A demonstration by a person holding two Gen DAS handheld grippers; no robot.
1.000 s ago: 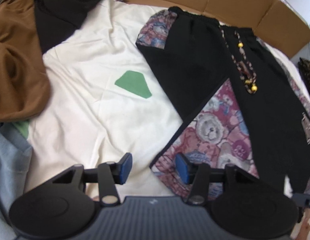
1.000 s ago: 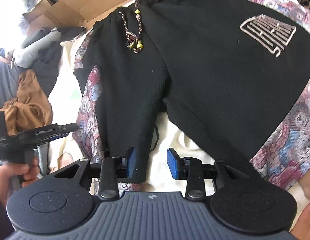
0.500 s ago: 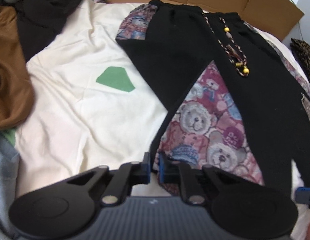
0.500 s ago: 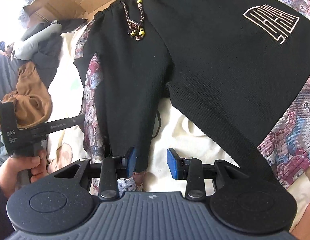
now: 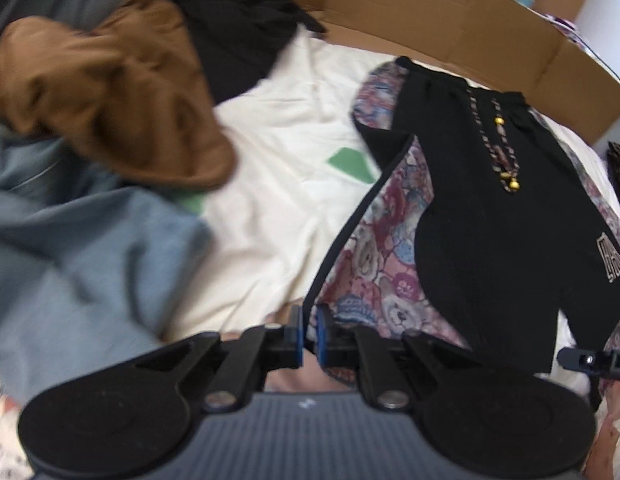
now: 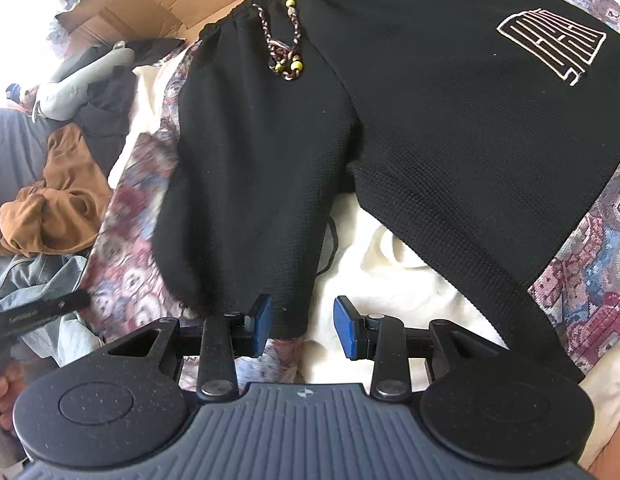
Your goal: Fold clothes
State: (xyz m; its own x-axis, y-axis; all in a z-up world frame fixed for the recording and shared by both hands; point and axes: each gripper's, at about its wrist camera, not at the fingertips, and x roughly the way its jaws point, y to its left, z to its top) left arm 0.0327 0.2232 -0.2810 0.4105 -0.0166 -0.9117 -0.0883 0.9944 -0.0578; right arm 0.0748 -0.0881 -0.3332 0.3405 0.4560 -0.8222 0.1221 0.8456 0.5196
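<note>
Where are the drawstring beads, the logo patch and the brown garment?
drawstring beads [image 6: 296, 65], right wrist view, on a yellow bead.
logo patch [image 6: 551, 42], right wrist view, patch centre.
brown garment [image 5: 122, 92], left wrist view, mid-heap.

**Count of Things on the Bed**

One pair of black shorts [image 5: 489, 216] with teddy-bear panels lay at three o'clock. One brown garment [image 5: 110, 92] and one blue garment [image 5: 70, 248] were heaped at nine. Two green patches [image 5: 351, 164] showed on one cream sheet [image 5: 270, 184]. Two grippers were out.
</note>
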